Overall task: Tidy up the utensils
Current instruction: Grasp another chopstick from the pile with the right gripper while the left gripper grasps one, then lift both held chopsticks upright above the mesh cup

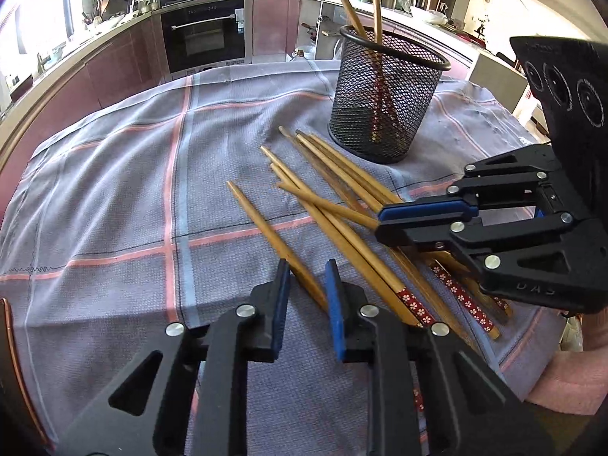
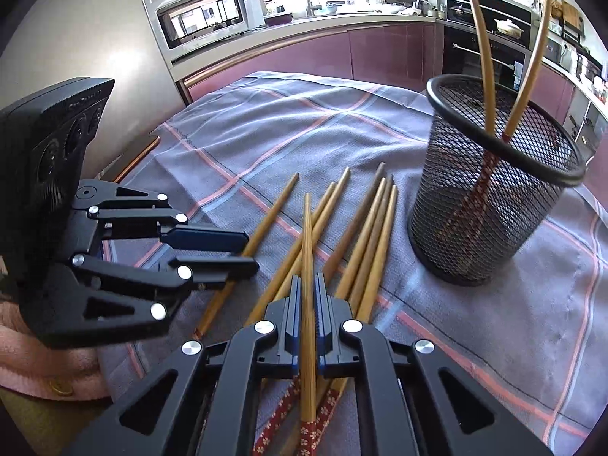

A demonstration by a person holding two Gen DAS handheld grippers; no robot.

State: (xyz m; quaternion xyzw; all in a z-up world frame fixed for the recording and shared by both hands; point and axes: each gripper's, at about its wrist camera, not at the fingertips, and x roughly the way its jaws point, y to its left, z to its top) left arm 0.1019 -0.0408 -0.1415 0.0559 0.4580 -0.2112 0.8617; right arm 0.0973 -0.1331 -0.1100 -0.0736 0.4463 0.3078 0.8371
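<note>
Several bamboo chopsticks (image 1: 334,197) with red flowered ends lie in a loose pile on the checked cloth (image 1: 114,190). A black mesh cup (image 1: 383,95) stands behind them with two chopsticks upright in it. My right gripper (image 2: 308,285) is shut on one chopstick (image 2: 307,250) above the pile; it also shows in the left wrist view (image 1: 383,216). My left gripper (image 1: 306,277) is open, with one chopstick (image 1: 273,235) from the pile's left edge between its fingers; it shows at the left in the right wrist view (image 2: 249,250). The cup also shows in the right wrist view (image 2: 494,190).
The cloth covers a table with a copper-edged rim (image 2: 136,159). Purple kitchen cabinets (image 1: 114,68), an oven (image 1: 205,34) and a cluttered counter run behind the table. A pink sleeve (image 2: 34,364) shows behind the left gripper.
</note>
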